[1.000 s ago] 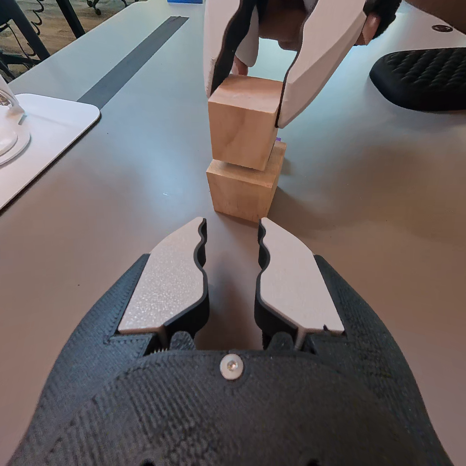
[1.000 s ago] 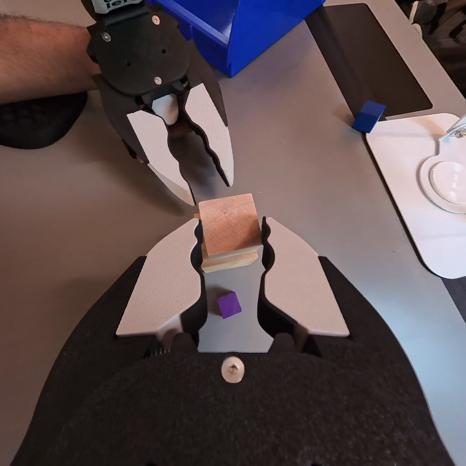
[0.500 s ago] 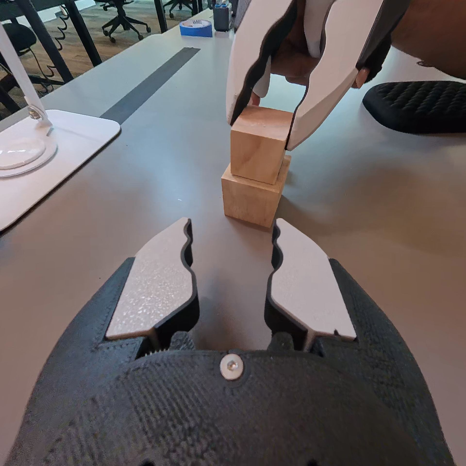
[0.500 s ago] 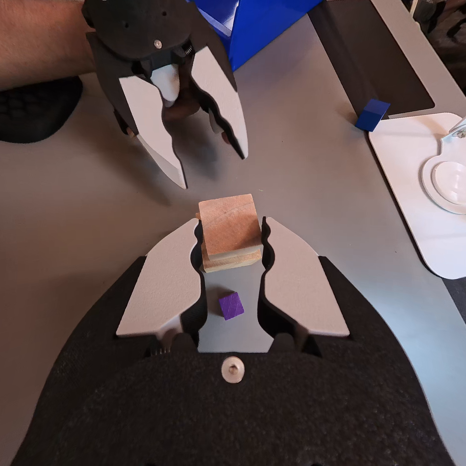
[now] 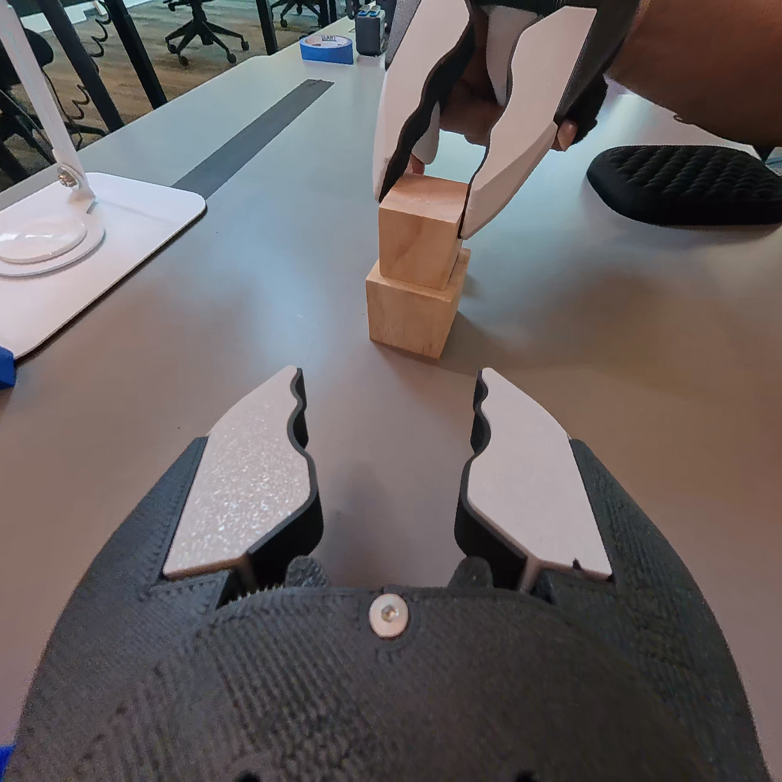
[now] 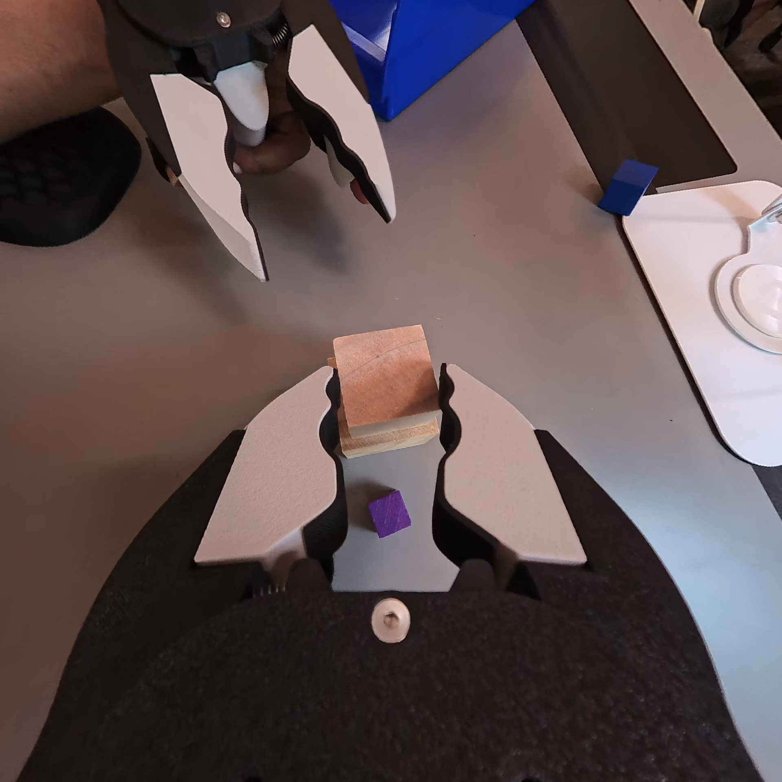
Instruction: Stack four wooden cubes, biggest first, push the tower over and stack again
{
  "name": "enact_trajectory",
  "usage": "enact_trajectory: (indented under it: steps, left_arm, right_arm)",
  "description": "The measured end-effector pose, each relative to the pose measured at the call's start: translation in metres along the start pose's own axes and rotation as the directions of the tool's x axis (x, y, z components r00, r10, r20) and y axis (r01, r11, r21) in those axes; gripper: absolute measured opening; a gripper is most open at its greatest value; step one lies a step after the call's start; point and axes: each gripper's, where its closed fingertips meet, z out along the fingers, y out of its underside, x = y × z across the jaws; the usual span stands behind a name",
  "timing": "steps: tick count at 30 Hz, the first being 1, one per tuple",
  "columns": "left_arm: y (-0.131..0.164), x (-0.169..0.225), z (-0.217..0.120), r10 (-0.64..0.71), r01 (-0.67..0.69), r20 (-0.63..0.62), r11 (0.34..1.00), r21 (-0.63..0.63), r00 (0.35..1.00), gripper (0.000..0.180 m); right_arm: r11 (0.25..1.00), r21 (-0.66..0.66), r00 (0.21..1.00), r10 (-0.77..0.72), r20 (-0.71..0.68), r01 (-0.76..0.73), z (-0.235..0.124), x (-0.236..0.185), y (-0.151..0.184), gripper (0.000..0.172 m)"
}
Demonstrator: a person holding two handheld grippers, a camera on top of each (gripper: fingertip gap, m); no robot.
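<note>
Two wooden cubes are stacked on the grey table. The larger cube (image 5: 408, 315) is at the bottom, and a smaller cube (image 5: 417, 237) rests on it, turned slightly. My right gripper (image 5: 423, 211) comes down from above and is shut on the smaller cube (image 6: 385, 381), with a pad on each side. The larger cube (image 6: 387, 442) shows just under it. My left gripper (image 5: 389, 374) is open and empty, low over the table a short way in front of the stack. It also shows in the right wrist view (image 6: 326, 247), beyond the stack.
A small purple cube (image 6: 389, 514) lies on the table under my right gripper. A blue cube (image 6: 628, 188) sits by a white lamp base (image 6: 711, 296). A blue bin (image 6: 423, 50) stands behind. A black wrist rest (image 5: 689, 186) lies beside the stack. The gap from one gripper's tips to the other's is roughly 9 cm. Both grippers' tips are roughly 25 cm from the white lamp base (image 6: 711, 296). It turns up in the left wrist view (image 5: 74, 264) as well.
My left gripper has opened wider and drawn back from the stack. My right gripper kept its grip, and the smaller cube went from tilted to flat on the larger one.
</note>
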Motion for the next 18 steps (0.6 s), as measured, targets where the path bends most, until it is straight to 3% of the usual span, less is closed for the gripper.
enact_trajectory:
  steps: [18]
  left_arm:
    - [0.0091,-0.0030,-0.0025,-0.009,0.009,0.029,1.000,-0.016,1.000,0.073]
  right_arm:
    - [1.000,0.002,0.999,-0.021,-0.038,0.021,0.0005,0.0004,-0.0001,0.046]
